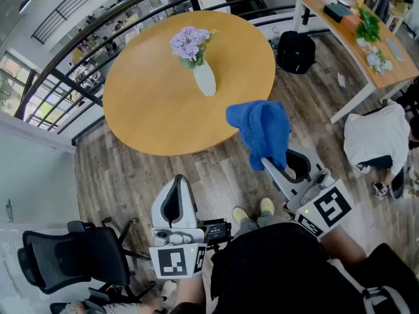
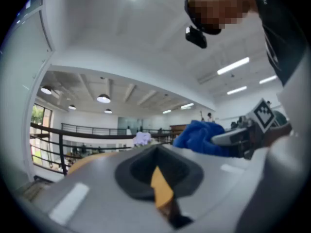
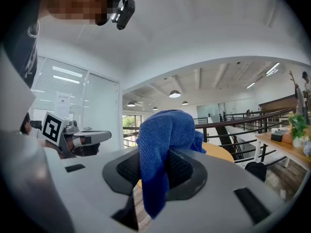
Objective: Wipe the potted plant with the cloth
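The potted plant, purple flowers in a white vase, stands near the middle of the round wooden table. A blue cloth hangs bunched over the table's near edge, with my right gripper shut on it. In the right gripper view the cloth is pinched between the jaws and rises above them. My left gripper is held lower left, short of the table, shut and empty. From the left gripper view I see the flowers far ahead and the cloth to the right.
A black office chair stands at the lower left. A dark railing curves behind the table. A black backpack lies on the floor by a long desk carrying a green plant. The person's feet are between the grippers.
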{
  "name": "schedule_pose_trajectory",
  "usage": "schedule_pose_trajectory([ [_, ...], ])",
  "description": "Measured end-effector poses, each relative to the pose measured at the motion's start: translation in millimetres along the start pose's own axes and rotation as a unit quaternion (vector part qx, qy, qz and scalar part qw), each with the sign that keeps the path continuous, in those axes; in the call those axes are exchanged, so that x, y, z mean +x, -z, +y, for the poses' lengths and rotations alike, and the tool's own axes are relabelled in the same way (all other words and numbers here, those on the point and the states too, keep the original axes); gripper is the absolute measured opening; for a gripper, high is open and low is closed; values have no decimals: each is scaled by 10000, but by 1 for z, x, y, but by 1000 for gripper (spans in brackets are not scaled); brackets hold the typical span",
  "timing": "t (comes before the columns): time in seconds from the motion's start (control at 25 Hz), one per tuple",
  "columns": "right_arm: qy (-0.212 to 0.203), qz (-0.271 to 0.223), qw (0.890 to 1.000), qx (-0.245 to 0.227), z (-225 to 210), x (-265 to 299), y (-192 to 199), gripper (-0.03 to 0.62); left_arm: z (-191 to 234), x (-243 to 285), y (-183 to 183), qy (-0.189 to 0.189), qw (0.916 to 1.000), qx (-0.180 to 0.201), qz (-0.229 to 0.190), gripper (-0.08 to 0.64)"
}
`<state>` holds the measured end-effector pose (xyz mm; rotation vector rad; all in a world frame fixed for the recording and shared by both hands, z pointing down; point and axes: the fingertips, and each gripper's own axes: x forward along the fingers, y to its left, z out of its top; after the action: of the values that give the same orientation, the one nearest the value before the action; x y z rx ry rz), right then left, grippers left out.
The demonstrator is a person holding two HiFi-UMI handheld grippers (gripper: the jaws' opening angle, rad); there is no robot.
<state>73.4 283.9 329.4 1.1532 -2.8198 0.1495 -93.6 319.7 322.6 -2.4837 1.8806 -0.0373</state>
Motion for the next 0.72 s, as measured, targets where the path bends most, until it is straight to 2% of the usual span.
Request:
schedule_pose_trajectory([
  [0.24,-33,-31,10000,39,11,9,-2,117,13,-5,-1,-4,10000,13,-56,-5],
  [0.48,-299,-128,9995,35,31,15,-9,114,28,-13,-2,49,9999,4,-123,-5],
  [0.6,-514,-323,9979,217,42,19,-16,112,33,-17,-1,220,9996,47,-139,-6],
  [0.72,-520,-454,9968,398,46,24,-22,109,34,-16,3,413,9987,283,23,-6],
])
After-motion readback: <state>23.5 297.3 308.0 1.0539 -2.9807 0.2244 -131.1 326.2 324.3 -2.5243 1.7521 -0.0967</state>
